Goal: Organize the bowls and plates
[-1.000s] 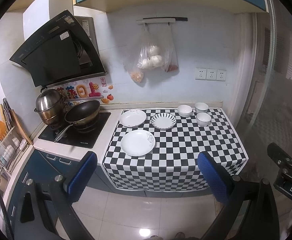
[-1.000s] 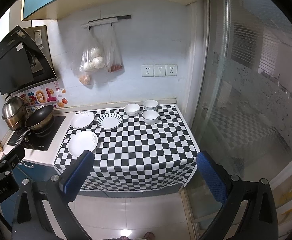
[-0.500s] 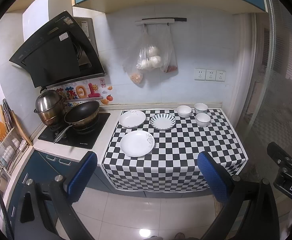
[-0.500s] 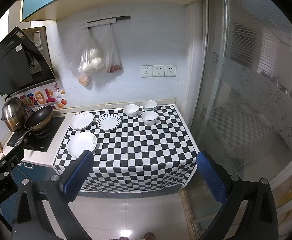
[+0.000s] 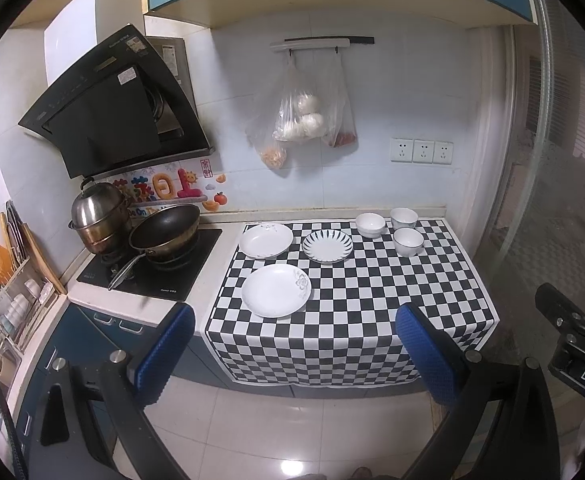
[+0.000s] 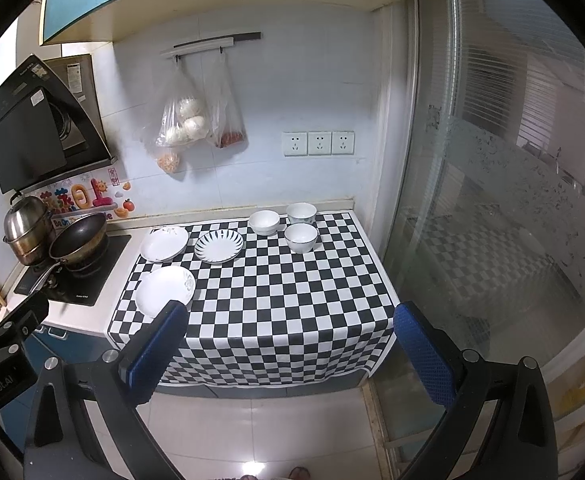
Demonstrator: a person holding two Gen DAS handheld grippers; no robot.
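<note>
Little has moved since a second ago: both my views sit a touch higher, and the dishes lie where they were. Nearest me, the left gripper (image 5: 294,344) hangs released over the floor in front of the counter, blue pads wide apart, grasping nothing. My right gripper (image 6: 288,344) hangs beside it, likewise spread and empty, well short of the cloth (image 5: 356,312).

On that checkered cloth, the flower plate (image 5: 276,290) lies closest, near the left edge. Behind it a plain plate (image 5: 266,241) rests at the cloth's back left corner, and a striped plate (image 5: 327,246) sits just beside it to the right. Further right, three bowls cluster apart from the plates: one bowl (image 5: 408,241) in front, two at the back, the left bowl (image 5: 370,225) and the right bowl (image 5: 404,218). All stand upright and unstacked.

Left of the cloth, a pan (image 5: 164,234) and a steel pot (image 5: 100,220) sit on the hob. On the far wall, bags (image 5: 304,120) hang from a rail.
</note>
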